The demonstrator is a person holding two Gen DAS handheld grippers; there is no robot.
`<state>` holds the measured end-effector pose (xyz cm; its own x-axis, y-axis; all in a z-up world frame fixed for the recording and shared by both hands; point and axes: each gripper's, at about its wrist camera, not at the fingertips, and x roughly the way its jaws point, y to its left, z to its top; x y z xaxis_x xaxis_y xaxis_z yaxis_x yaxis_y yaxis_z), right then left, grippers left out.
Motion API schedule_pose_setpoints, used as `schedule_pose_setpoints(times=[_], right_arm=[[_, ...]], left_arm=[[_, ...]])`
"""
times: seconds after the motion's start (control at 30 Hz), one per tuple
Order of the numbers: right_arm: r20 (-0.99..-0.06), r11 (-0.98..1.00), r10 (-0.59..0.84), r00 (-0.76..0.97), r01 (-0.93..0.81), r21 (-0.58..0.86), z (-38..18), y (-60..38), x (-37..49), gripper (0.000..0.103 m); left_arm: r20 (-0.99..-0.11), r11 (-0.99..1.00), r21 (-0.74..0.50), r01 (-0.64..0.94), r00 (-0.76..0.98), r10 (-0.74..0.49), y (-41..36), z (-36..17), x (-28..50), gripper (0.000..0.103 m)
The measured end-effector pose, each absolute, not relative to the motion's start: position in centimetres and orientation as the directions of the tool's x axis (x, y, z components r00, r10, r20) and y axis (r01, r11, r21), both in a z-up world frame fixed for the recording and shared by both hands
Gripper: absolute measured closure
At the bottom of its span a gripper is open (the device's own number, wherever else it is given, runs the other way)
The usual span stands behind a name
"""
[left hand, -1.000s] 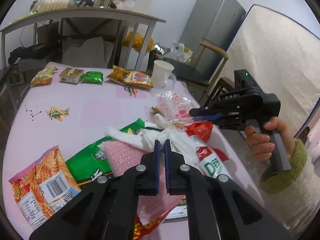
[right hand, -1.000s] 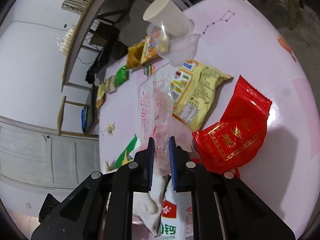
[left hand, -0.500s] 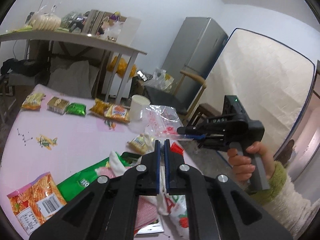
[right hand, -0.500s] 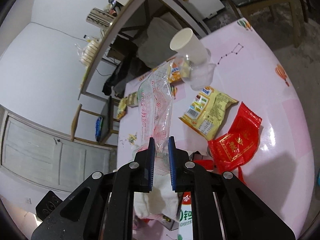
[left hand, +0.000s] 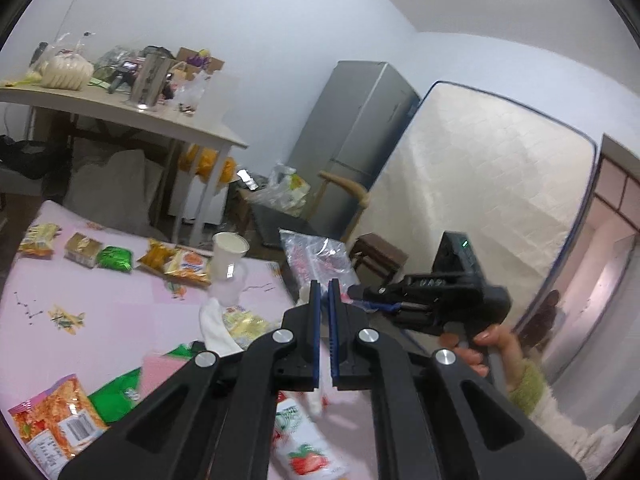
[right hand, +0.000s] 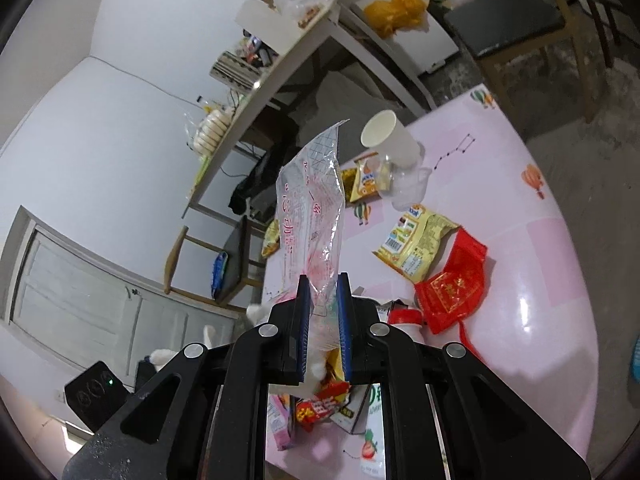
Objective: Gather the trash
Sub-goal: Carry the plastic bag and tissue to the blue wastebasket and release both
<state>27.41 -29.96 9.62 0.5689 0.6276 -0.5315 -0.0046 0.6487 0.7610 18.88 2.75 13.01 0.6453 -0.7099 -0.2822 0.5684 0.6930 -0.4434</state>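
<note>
Right gripper (right hand: 323,296): jaws closed on the lower end of a clear bag (right hand: 312,216), which stands up from them, held clear above the pink tabletop (right hand: 552,280); left gripper (left hand: 323,300): jaws nearly together, nothing visible between them, raised over the tabletop edge; below lie a carton (left hand: 308,440), an orange packet (left hand: 52,424) and a green wrapper (left hand: 116,394); farther out, a red wrapper (right hand: 452,284) touches a yellow packet (right hand: 420,240); beyond it a paper cup (right hand: 390,138) stands beside a clear cup (right hand: 412,188).
</note>
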Motion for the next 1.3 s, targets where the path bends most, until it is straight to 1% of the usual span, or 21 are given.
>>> schedule_pose_setpoints(times=[0.2,0.4,0.57,0.67,0.87,0.9,1.03,1.17,1.2,1.3], right_arm=[[-0.5,0.639,0.626,0.599,-0.026,0.769,10.9,-31.8,24.8,0.092],[-0.464,0.627,0.611,0.641,-0.035,0.778,11.9,-34.8,21.5,0.092],[-0.458,0.624,0.579,0.674,-0.005,0.781,11.7,-38.4,18.0,0.092],[-0.465,0.622,0.548,0.695,0.034,0.782,11.0,-41.0,15.4,0.092],[-0.498,0.595,0.456,0.738,0.163,0.787,7.8,-47.3,9.2,0.092],[-0.506,0.586,0.438,0.743,0.191,0.787,7.0,-48.4,8.1,0.092],[-0.545,0.539,0.355,0.76,0.31,0.783,3.7,-52.9,3.5,0.092],[-0.59,0.473,0.279,0.757,0.426,0.771,0.0,-56.7,-0.2,0.092],[-0.6,0.457,0.267,0.754,0.449,0.768,-0.8,-57.4,-0.9,0.092],[-0.636,0.397,0.238,0.734,0.524,0.754,-4.2,-59.6,-2.6,0.092]], left_arm=[[-0.26,0.685,-0.455,0.569,0.651,-0.713,2.8,15.5,18.2,0.1],[-0.271,0.673,-0.457,0.582,0.629,-0.728,1.3,16.5,17.0,0.1],[-0.289,0.642,-0.459,0.614,0.58,-0.762,-2.1,16.6,16.1,0.1],[-0.313,0.61,-0.463,0.643,0.526,-0.791,-5.5,16.4,15.8,0.1],[-0.361,0.509,-0.49,0.708,0.366,-0.858,-14.7,15.2,15.4,0.1],[-0.374,0.482,-0.497,0.722,0.323,-0.869,-17.3,14.8,15.3,0.1],[-0.426,0.423,-0.506,0.752,0.209,-0.88,-24.8,13.0,14.4,0.1],[-0.5,0.382,-0.512,0.77,0.095,-0.861,-33.0,9.7,13.6,0.1],[-0.532,0.379,-0.507,0.774,0.065,-0.844,-35.7,8.4,13.3,0.1],[-0.607,0.398,-0.477,0.783,0.034,-0.794,-41.6,5.0,12.7,0.1]])
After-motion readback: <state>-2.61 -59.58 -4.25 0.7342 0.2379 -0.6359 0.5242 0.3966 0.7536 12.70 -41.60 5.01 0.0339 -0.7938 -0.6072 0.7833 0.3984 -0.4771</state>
